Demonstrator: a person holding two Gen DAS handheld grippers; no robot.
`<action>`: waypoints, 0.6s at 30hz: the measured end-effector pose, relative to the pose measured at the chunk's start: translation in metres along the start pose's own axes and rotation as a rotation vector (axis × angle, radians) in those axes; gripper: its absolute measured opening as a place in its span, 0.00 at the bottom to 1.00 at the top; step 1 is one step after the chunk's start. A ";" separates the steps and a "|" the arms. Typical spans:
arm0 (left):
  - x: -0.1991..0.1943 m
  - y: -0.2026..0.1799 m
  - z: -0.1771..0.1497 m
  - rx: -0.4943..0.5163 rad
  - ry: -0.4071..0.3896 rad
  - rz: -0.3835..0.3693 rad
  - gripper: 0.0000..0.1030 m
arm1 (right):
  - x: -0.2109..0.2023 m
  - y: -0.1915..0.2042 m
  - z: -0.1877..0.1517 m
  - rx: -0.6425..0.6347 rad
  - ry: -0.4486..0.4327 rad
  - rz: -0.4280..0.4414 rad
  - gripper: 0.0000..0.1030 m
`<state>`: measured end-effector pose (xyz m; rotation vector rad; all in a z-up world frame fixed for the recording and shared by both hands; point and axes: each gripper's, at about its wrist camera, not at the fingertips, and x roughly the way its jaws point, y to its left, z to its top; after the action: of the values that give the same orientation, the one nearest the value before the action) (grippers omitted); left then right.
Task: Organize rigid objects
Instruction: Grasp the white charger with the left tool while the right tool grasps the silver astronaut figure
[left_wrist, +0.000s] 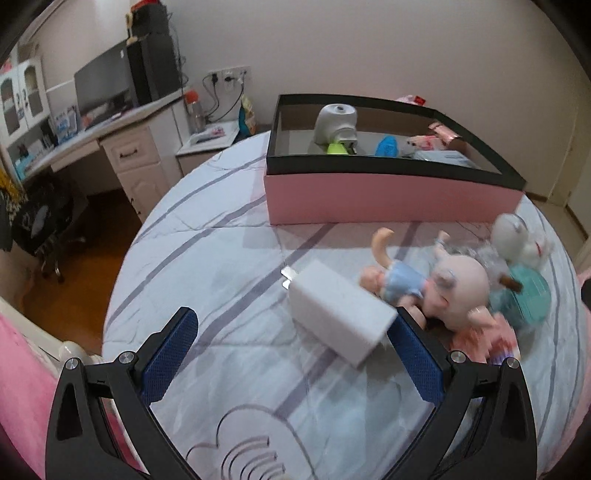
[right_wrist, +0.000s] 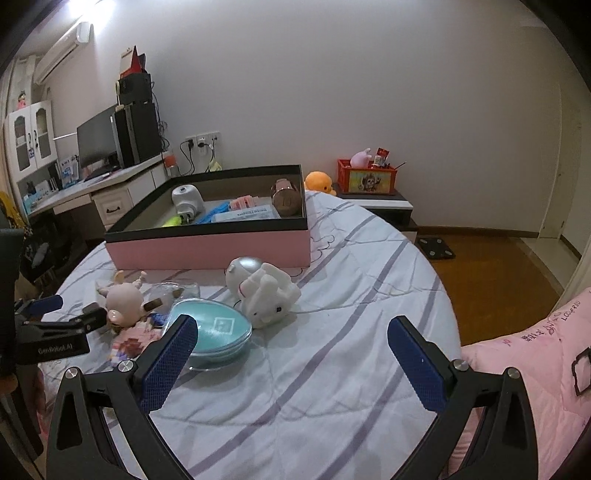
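Observation:
A white plug charger (left_wrist: 338, 314) lies on the striped bed sheet, close to my left gripper's right finger. My left gripper (left_wrist: 295, 325) is open and empty just in front of it. A pink doll in a blue dress (left_wrist: 424, 282) lies beside the charger, also seen in the right wrist view (right_wrist: 123, 297). A teal oval case (right_wrist: 210, 328) and a white robot rabbit toy (right_wrist: 264, 291) lie ahead of my open, empty right gripper (right_wrist: 293, 334). The pink box with a black rim (left_wrist: 391, 195) (right_wrist: 207, 249) holds several items.
A desk with monitor and speakers (right_wrist: 110, 147) stands at the left. A red crate (right_wrist: 367, 179) and an orange plush (right_wrist: 319, 182) sit on a low stand behind the bed. A pink quilt (right_wrist: 535, 350) lies at the right. Wooden floor surrounds the bed.

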<state>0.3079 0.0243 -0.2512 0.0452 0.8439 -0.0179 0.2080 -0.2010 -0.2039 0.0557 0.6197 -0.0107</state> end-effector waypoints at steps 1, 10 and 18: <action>0.003 -0.001 0.001 -0.001 0.007 0.004 1.00 | 0.003 0.000 0.001 -0.001 0.004 0.001 1.00; 0.005 0.020 -0.010 0.044 0.020 0.026 0.59 | 0.025 0.002 0.009 -0.023 0.049 0.029 1.00; 0.012 0.032 -0.002 -0.010 0.031 -0.015 0.62 | 0.053 0.004 0.016 -0.059 0.112 0.058 1.00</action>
<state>0.3158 0.0563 -0.2601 0.0300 0.8753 -0.0268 0.2602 -0.1971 -0.2217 0.0175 0.7295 0.0676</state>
